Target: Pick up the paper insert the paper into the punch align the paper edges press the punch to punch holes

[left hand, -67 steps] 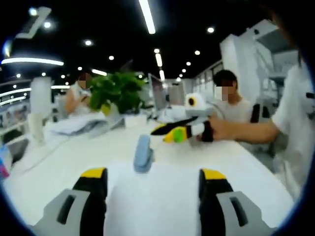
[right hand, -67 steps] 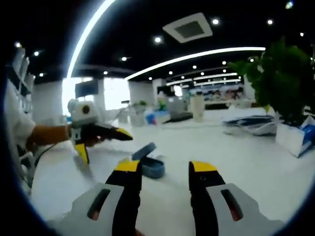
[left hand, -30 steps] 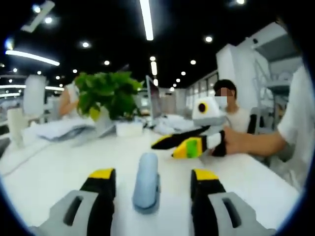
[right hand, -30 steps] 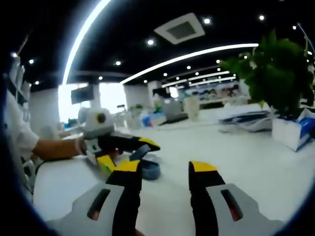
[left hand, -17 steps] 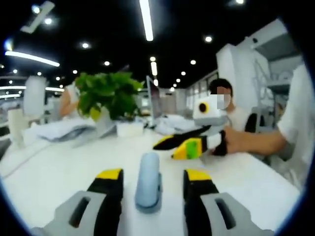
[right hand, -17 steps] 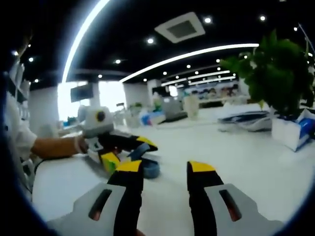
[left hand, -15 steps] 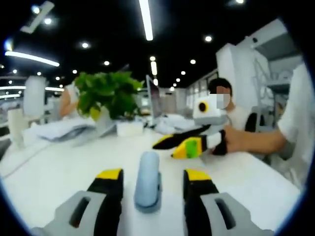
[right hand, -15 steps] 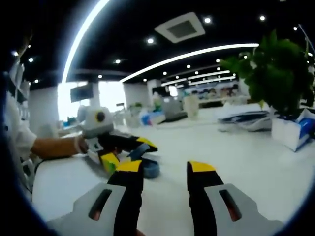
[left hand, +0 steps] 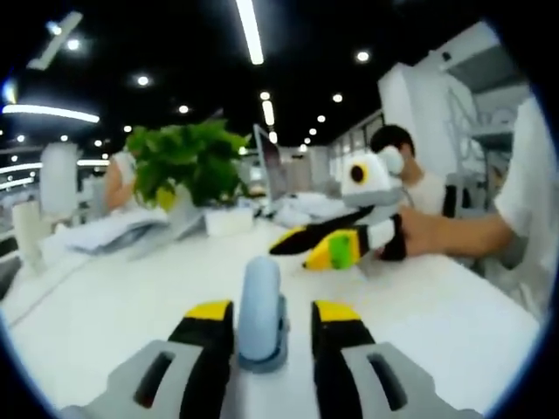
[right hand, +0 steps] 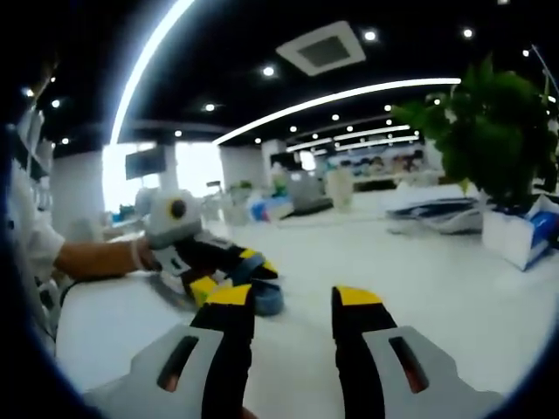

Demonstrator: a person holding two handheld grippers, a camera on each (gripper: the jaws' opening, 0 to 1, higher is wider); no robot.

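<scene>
Both views are soft and low to a white table (left hand: 454, 314), and no sheet of paper can be made out against its bright surface. In the left gripper view, the left gripper (left hand: 272, 316) has its yellow-tipped jaws drawn in on either side of a pale blue hole punch (left hand: 260, 307), which stands between them with its lever rising toward the camera; whether the jaws actually touch its sides is hard to tell. Beyond it, the right gripper (left hand: 297, 249) hangs above the table, held by a hand (left hand: 428, 234), its jaws nearly together with nothing between them. In the right gripper view, the right gripper (right hand: 285, 297) shows a gap between its jaws, holding nothing, and the punch (right hand: 258, 292) sits just past its left jaw, mostly hidden by the left gripper (right hand: 238, 272) around it. A leafy potted plant (left hand: 183, 166) stands farther back on the table
</scene>
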